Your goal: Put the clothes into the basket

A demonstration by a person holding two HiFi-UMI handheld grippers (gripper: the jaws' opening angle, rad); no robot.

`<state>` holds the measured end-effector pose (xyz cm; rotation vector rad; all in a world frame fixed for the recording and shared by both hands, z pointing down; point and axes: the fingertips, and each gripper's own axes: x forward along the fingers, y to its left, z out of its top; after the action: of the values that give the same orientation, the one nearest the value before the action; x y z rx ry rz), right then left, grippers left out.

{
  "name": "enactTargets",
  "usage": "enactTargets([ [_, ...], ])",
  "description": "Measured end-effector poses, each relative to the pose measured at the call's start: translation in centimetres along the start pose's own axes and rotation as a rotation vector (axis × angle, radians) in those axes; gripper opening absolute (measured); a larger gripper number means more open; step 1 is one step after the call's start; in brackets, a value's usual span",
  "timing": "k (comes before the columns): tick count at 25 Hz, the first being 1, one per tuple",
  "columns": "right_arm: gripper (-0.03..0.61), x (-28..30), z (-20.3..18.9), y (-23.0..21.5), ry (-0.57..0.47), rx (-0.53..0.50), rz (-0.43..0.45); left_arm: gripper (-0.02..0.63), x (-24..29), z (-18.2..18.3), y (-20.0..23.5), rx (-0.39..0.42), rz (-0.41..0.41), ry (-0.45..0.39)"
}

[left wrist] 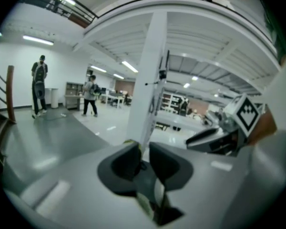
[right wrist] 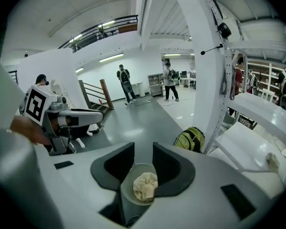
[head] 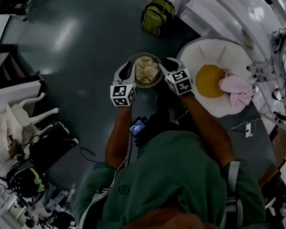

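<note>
A round basket (head: 133,59) stands on the dark floor in front of me, with a crumpled cream cloth (head: 147,69) inside it. My left gripper (head: 127,72) hovers at the basket's left rim and my right gripper (head: 167,64) at its right rim. In the right gripper view the basket (right wrist: 125,187) and cream cloth (right wrist: 145,185) lie below the right gripper (right wrist: 143,151), whose jaws are apart and empty. The left gripper (left wrist: 144,149) shows a narrow gap with nothing in it. A mustard cloth (head: 209,80) and a pink cloth (head: 236,90) lie on a round white pad (head: 200,51) to the right.
A green backpack (head: 157,15) leans by a white pillar beyond the basket. White shelving runs along the right. Bags, cables and white furniture crowd the floor at the left (head: 43,142). Some people stand far off in the hall (right wrist: 124,82).
</note>
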<state>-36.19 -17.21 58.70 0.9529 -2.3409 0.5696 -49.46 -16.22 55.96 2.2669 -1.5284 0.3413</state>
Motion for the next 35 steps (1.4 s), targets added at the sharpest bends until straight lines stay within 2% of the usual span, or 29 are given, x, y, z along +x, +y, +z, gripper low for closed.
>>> enactTargets([
  [11, 0.107, -7.9, -1.3, -6.6, -0.058, 0.088, -0.193, 0.058, 4.1, 2.7, -8.0, 0.049, -0.195, -0.013],
  [18, 0.107, -16.7, -4.5, -12.8, -0.126, 0.196, -0.385, 0.058, 7.4, 4.3, -16.6, 0.113, -0.366, -0.017],
  [28, 0.107, -32.7, -13.2, -22.6, -0.243, 0.372, -0.632, 0.058, 10.5, 4.9, -32.6, 0.253, -0.557, 0.012],
  [35, 0.107, -43.3, -23.7, -30.7, -0.259, 0.475, -0.678, 0.058, 13.7, 1.4, -48.4, 0.337, -0.633, 0.074],
])
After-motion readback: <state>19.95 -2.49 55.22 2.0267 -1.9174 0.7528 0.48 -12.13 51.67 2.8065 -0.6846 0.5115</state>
